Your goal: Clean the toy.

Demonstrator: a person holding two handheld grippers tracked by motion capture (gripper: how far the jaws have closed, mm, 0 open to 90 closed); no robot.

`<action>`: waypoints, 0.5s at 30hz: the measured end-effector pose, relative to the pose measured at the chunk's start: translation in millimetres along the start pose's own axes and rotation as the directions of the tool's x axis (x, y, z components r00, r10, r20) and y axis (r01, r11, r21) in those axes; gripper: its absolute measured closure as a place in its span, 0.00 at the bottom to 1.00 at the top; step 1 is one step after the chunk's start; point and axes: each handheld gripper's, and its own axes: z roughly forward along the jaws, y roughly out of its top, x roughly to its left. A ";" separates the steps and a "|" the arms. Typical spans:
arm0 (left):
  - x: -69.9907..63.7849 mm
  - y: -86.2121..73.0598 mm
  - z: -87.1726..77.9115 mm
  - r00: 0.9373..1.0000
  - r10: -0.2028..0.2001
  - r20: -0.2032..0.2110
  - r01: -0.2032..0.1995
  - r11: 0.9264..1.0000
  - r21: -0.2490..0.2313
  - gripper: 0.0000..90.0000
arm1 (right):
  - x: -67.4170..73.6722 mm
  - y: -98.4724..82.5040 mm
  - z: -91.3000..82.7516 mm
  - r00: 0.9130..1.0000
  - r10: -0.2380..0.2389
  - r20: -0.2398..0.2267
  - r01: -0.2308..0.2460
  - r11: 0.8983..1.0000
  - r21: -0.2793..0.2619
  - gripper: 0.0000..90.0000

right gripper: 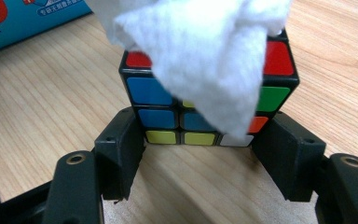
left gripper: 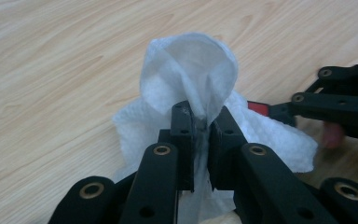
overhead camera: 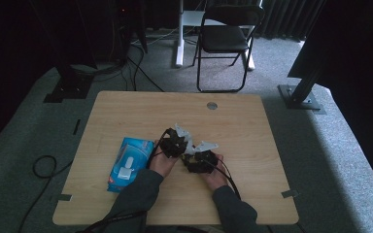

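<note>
Pale wooden desk (overhead camera: 126,111) carries a blue wet-wipe pack (overhead camera: 128,162) left of both hands. Right gripper (right gripper: 200,154) clamps a multicoloured puzzle cube (right gripper: 161,93) at mid-desk. Left gripper (left gripper: 203,126), nearly closed, pinches a white crumpled wipe (left gripper: 191,70) draped over that cube.

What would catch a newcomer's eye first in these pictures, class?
A colourful puzzle cube sits clamped between the right hand-held gripper's jaws near the middle of the table. A white wipe, pinched by the left hand-held gripper, drapes over it. A blue wipes pack lies to the left.
</note>
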 end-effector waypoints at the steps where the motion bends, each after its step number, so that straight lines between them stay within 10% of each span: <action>1: -1.9 0.2 0.3 1.000 0.010 0.008 -0.010 1.000 -0.003 0.92 | 0.0 0.0 0.0 1.000 0.000 0.000 0.000 1.000 0.000 0.38; 15: -2.9 -0.2 6.9 0.990 0.020 0.138 -0.013 0.998 -0.053 0.92 | -0.1 0.0 -0.2 1.000 0.000 0.000 0.000 1.000 0.002 0.38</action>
